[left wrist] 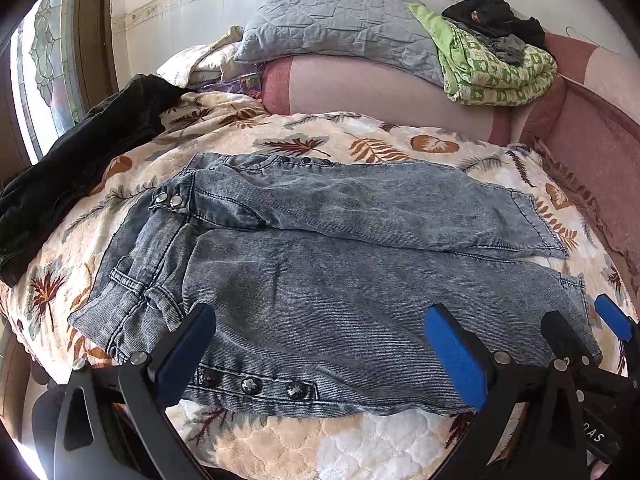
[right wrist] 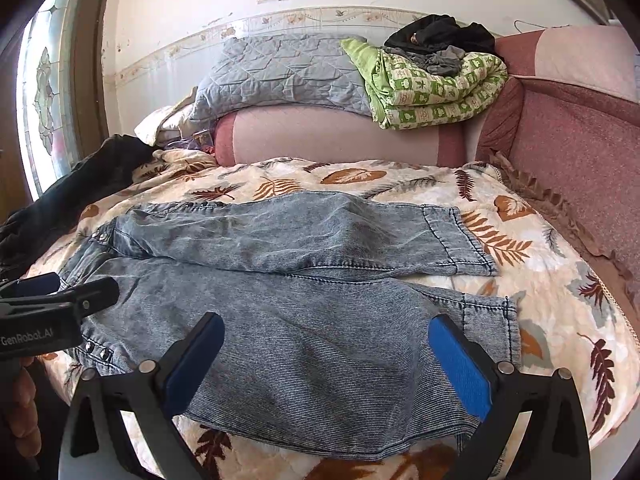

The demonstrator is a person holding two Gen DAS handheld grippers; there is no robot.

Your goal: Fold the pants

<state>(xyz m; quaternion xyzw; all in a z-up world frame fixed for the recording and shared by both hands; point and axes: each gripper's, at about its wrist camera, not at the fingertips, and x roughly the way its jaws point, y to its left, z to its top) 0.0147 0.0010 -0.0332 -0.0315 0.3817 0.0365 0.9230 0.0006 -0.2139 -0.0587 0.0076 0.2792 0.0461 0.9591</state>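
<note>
Left wrist view: jeans (left wrist: 320, 264) lie flat on bedspread (left wrist: 360, 140), legs side by side.
Left gripper (left wrist: 320, 340): spread wide, holding nothing.
Right gripper (right wrist: 326, 350): likewise released.
My advice: pinch near leg's edge, fold it over evenly.

Bright window (left wrist: 44, 64) daylight, perhaps overexposed

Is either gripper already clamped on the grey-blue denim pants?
No: the left gripper and right gripper hover open above the grey-blue denim pants, gripping nothing.
</note>
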